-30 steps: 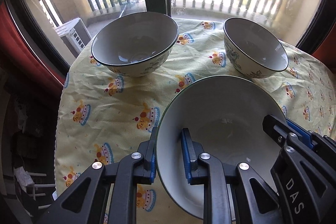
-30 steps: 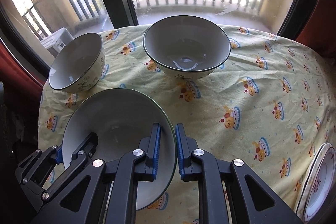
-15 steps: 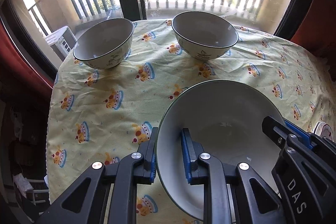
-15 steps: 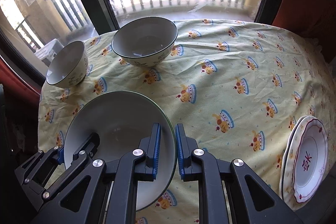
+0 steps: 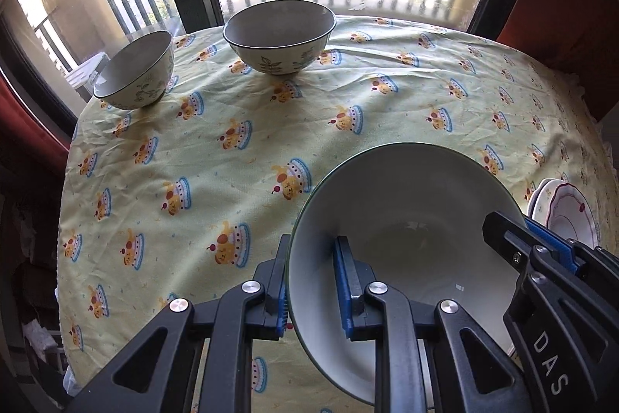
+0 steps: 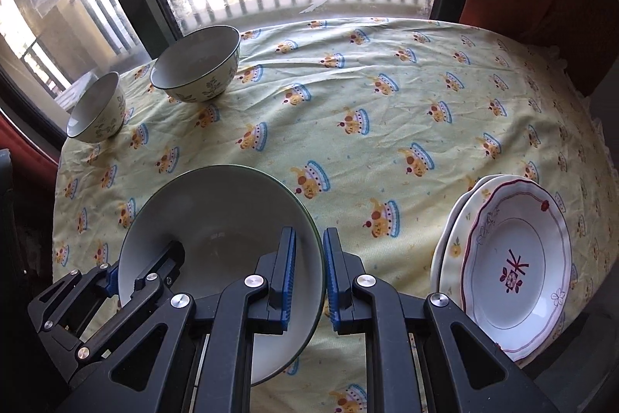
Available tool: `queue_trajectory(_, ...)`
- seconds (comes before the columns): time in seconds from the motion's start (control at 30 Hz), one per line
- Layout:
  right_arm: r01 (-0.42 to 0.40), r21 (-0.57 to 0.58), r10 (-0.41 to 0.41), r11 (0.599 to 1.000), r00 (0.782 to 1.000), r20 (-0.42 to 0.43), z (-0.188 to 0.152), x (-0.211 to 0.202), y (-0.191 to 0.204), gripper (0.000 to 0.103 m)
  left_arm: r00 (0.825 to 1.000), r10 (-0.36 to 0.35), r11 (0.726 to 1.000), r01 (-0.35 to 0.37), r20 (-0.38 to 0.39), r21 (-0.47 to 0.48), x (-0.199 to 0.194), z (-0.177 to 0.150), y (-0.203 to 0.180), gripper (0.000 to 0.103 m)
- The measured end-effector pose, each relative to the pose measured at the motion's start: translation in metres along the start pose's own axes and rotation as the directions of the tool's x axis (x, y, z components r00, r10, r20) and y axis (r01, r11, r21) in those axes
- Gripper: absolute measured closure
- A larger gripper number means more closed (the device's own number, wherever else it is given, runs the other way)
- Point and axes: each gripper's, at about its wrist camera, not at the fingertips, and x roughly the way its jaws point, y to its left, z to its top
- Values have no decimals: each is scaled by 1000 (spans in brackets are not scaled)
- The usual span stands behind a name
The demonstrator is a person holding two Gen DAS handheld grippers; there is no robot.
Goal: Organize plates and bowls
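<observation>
Small bowl (image 6: 96,113) sits at 10 o'clock on the tablecloth (image 6: 387,126), with the medium bowl (image 6: 195,64) just beside it at 11 o'clock — both appear farther off than 0.5 s ago. Large bowl (image 5: 406,231) is gripped from both sides. Left gripper (image 5: 311,287) clamps its left rim, one pad inside and one outside. Right gripper (image 6: 308,275) clamps its right rim in the same way, jaws narrowly apart on the wall. The grip is unchanged. Stacked plates (image 6: 510,258) lie at 3 o'clock — more fully in the right wrist view than 0.5 s earlier.
</observation>
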Motion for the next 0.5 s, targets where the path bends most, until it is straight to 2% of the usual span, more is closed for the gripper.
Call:
queue_trajectory(0.23, 6, -14, -7, 1000, 1000, -21, -21, 3, -35, 85, 1000, -11, 1000, 10, -25, -18, 5, -19, -32, 85)
queue_trajectory(0.5, -15, -49, 12, 999, 998, -57, -39, 15, -58, 85, 997, 10, 997, -15, -72, -74, 17, -43, -50, 85)
